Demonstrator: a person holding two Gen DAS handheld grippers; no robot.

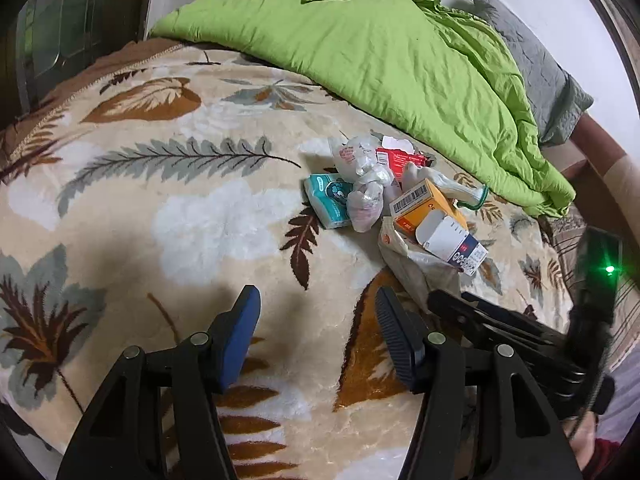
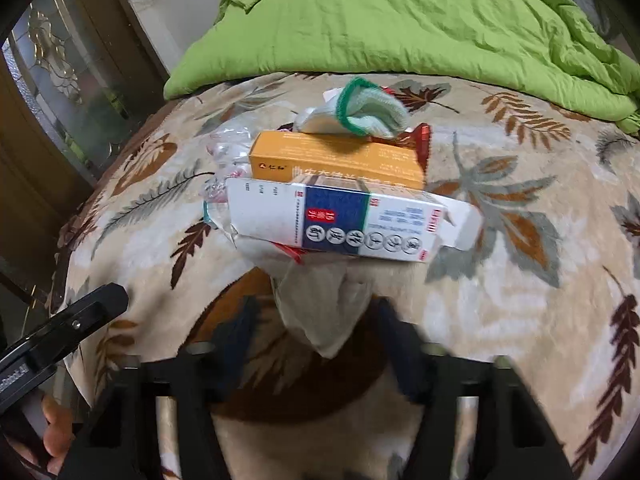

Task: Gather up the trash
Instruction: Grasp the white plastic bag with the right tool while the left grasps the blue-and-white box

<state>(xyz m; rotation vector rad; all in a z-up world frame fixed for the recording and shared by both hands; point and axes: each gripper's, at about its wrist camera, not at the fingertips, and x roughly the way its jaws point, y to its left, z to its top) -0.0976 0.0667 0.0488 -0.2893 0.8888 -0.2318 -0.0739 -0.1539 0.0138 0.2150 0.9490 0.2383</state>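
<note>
A pile of trash lies on the leaf-patterned blanket (image 1: 168, 216). It holds an orange box (image 1: 426, 204), a white and blue box (image 1: 452, 246), a red packet (image 1: 400, 158), knotted clear bags (image 1: 366, 184), a teal tissue pack (image 1: 326, 200) and a white crumpled bag (image 1: 412, 270). My left gripper (image 1: 316, 312) is open and empty, short of the pile. In the right wrist view the white and blue box (image 2: 340, 220) lies on the orange box (image 2: 336, 160), with a green-edged cloth (image 2: 372, 110) behind. My right gripper (image 2: 316, 320) is open, its jaws on either side of the white bag's corner (image 2: 324, 312).
A green quilt (image 1: 380, 44) is heaped along the far side of the bed, just behind the pile. A grey pillow (image 1: 548, 76) lies at far right. A glass-panelled door (image 2: 52, 80) stands left of the bed. The right gripper's body (image 1: 520, 328) sits close on my left gripper's right.
</note>
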